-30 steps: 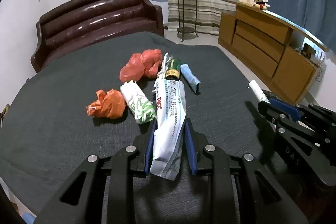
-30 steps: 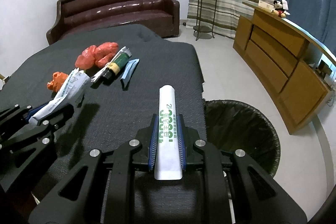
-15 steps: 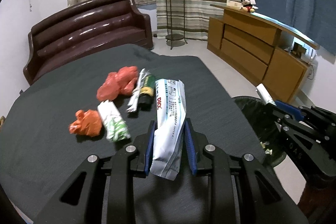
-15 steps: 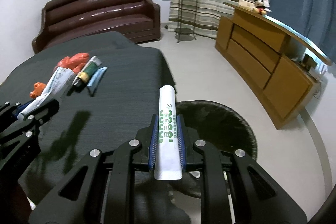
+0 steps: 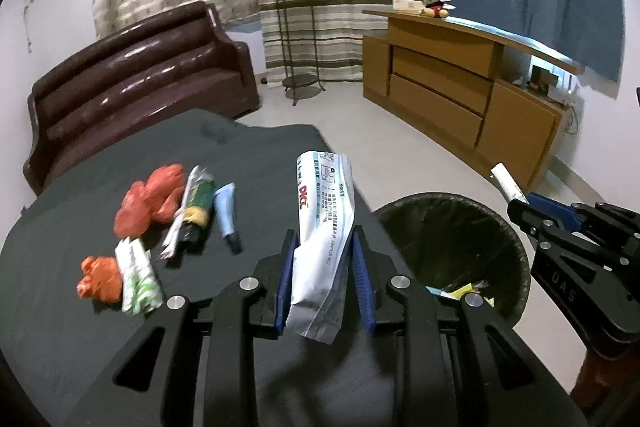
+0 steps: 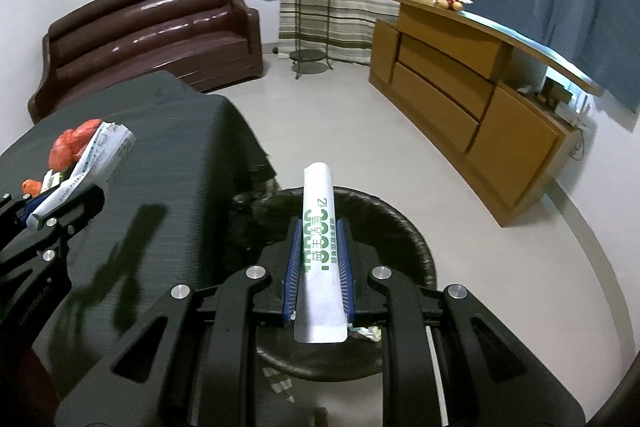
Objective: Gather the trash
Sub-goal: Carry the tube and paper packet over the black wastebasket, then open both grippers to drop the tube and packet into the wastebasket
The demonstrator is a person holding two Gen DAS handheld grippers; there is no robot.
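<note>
Right wrist view shows a white tube with green lettering (image 6: 320,247) clamped between the blue pads of the right gripper (image 6: 319,267), hanging directly over the mouth of the black-lined trash bin (image 6: 416,239) that stands on the floor beside the table; a few scraps already lie in the bin's bottom, so some collecting appears done. Left wrist view shows the left gripper (image 5: 323,267) closed on a white printed pouch (image 5: 326,227), held above the table's edge with the bin just to its right, so it is near the rim but not yet over the opening. Neither held piece has been let go, and the step in hand looks like the drop of the tube, with the pouch likely to follow. Well apart from the bin, on the dark table (image 5: 256,163), five pieces remain: a red plastic bag (image 5: 150,199), a green and yellow tube with a silvery wrapper (image 5: 194,211), a small pale blue tube (image 5: 226,213), a green and white wrapper (image 5: 138,277) and a crumpled orange bag (image 5: 100,279) touching it. Judging from this, the task seems less than halfway through, with several more trips from table to bin left.
</note>
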